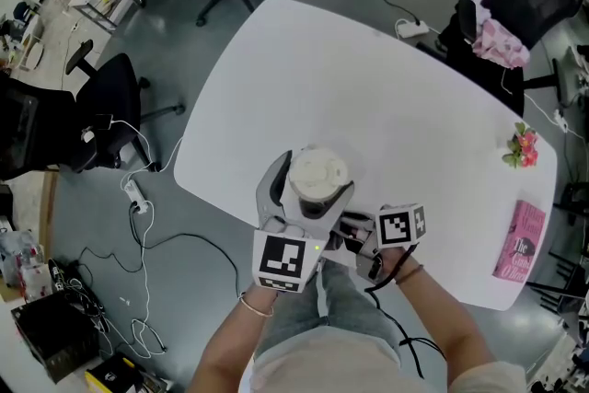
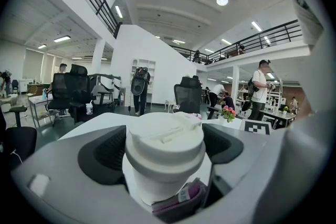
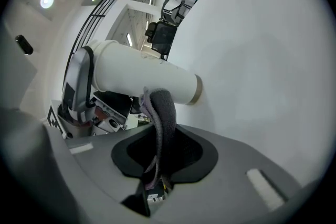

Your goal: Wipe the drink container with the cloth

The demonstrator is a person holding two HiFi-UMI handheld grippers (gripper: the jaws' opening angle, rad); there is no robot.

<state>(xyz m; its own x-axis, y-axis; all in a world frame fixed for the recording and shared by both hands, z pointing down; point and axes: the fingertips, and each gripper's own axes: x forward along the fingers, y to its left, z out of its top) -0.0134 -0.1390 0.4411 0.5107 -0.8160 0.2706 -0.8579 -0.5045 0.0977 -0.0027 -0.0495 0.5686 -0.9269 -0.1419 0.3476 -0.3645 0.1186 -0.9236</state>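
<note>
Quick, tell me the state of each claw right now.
Left claw: closed on the cup.
Right claw: closed on the cloth.

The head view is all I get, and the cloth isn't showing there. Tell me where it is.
Observer: The right gripper is shut on the grey cloth, whose free end lies against the side of the cup.
Operator: Report the left grip.
Observer: The left gripper is shut on the cup just under its lid.
Operator: Place the cloth along the cup.
Observer: Past the middle, towards the base.
</note>
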